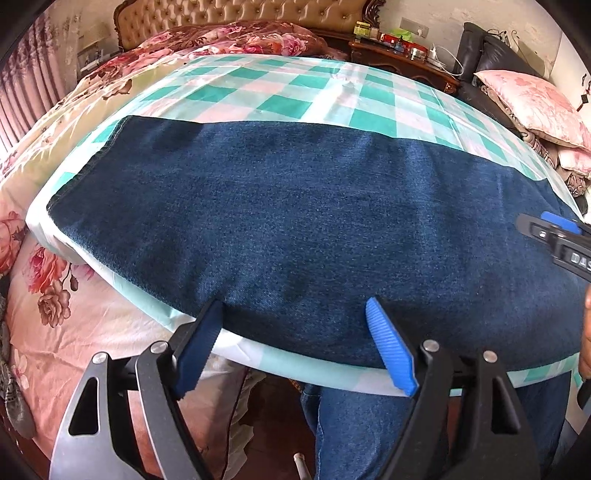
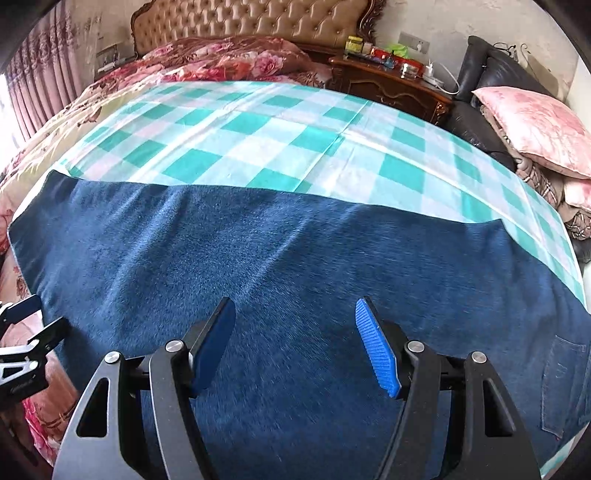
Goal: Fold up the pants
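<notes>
Pants lie flat across frame centre, apparently folded lengthwise once; cross-folds remain, left gripper and right gripper spread, empty.

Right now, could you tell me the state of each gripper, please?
Left gripper: open, holding nothing.
Right gripper: open, empty, above the pants.

Both wrist cams sit close over the pants, angled steeply down toward the headboard. Left cam covers the near bed edge, frame bottom. Shared: pants, checked sheet, nightstand.
</notes>
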The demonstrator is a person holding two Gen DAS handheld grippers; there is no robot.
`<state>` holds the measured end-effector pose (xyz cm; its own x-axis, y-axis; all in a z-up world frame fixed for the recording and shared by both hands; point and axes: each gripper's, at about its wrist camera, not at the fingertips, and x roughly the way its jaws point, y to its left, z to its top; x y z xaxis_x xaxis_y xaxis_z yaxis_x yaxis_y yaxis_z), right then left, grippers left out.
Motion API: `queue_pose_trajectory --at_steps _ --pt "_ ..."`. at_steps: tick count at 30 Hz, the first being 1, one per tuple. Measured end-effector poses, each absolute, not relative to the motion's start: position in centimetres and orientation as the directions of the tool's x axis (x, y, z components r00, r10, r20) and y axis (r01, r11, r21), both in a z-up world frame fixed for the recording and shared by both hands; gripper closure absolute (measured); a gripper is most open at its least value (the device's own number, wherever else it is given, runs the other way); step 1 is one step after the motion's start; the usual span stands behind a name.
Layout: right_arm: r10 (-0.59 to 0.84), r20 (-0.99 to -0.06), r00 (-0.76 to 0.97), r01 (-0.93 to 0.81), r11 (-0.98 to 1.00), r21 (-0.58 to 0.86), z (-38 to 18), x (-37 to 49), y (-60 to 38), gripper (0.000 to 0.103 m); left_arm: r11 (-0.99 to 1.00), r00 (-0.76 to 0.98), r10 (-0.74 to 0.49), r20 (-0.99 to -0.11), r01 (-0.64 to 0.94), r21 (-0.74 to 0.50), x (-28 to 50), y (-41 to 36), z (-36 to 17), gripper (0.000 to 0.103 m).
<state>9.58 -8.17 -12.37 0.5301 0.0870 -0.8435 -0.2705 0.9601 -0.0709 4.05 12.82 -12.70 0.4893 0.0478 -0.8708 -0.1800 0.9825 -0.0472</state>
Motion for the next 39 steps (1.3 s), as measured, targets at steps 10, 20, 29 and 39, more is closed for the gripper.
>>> queue_pose_trajectory --at_steps 10,20,29,39 --pt "0.073 -0.858 0.509 -0.265 0.961 -0.075 -14.3 10.9 -7.8 0.033 0.977 0.598 0.092 -0.796 -0.209 -0.044 4.2 14.3 -7.7 0.028" --pt "0.076 -0.86 0.505 -0.264 0.962 -0.069 -14.3 11.0 -7.9 0.032 0.992 0.591 0.076 -0.803 -0.124 0.003 14.6 15.2 -9.3 0.048" --pt "0.176 -0.816 0.55 -0.295 0.956 0.008 -11.6 14.7 -9.5 0.033 0.992 0.536 0.036 -0.843 -0.118 -0.032 17.1 18.2 -13.0 0.053" --pt "0.07 -0.829 0.555 -0.282 0.953 -0.108 -14.0 18.0 -10.7 0.036 0.882 0.601 0.167 -0.782 -0.445 -0.154 12.2 32.8 -8.7 0.054"
